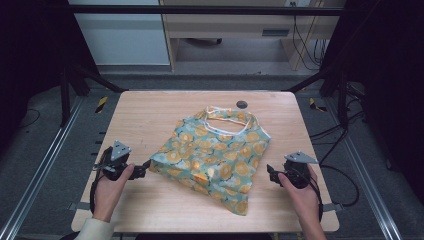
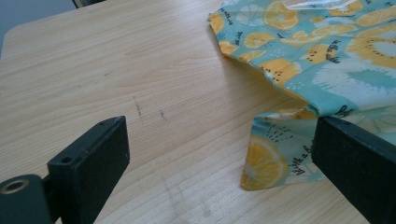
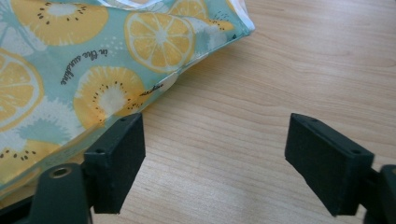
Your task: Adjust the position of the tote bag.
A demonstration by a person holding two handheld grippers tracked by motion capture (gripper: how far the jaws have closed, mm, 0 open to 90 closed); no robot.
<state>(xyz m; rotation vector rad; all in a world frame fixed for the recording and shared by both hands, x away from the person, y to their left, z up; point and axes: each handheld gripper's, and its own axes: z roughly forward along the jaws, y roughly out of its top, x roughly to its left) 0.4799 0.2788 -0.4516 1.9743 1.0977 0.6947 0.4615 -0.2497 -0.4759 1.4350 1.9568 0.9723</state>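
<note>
A teal cloth bag (image 1: 215, 155) printed with yellow citrus slices lies crumpled on the wooden table (image 1: 150, 115), its white-edged handles (image 1: 227, 116) towards the far side. My left gripper (image 1: 145, 168) rests at the bag's near-left corner and is open. In the left gripper view that corner (image 2: 268, 158) lies between the jaws of the left gripper (image 2: 219, 140), close to the right jaw, with no pad pressing on it. My right gripper (image 1: 270, 173) stands open just off the bag's right edge. In the right gripper view the bag (image 3: 84, 70) reaches the left jaw of the right gripper (image 3: 215, 140), with bare wood between the jaws.
A dark round hole (image 1: 242, 104) sits in the table near its far edge, behind the bag. Black frame posts (image 1: 65, 95) and cables (image 1: 345, 175) flank the table. Bare wood (image 1: 145, 210) lies along the near edge.
</note>
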